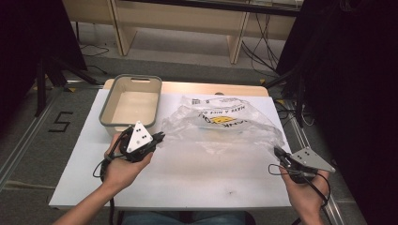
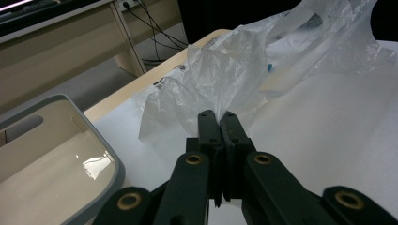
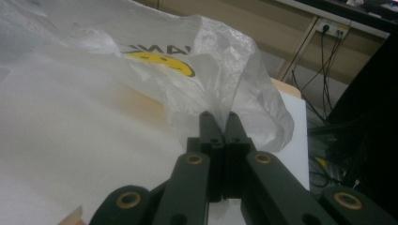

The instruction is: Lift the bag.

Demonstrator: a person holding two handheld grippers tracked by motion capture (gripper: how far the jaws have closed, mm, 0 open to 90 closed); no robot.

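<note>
White table (image 1: 187, 187): both tools pinch plastic bag (image 1: 220, 124) edges, hands low.

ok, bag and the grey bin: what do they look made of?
Bag: thin clear plastic film, glossy; it crinkles, lets the tabletop show through and carries a printed smiley. Both grippers, left and right, pinch its edges. Bin: probably moulded rigid plastic, grey outside and cream inside, smooth, with rounded corners, a cut-out handle and a soft glare on its floor.

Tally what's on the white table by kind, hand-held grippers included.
Plastic bag: 1
Grey tub: 1
Hand-held grippers: 2, left and right, each shut on the bag
Total: 4
</note>
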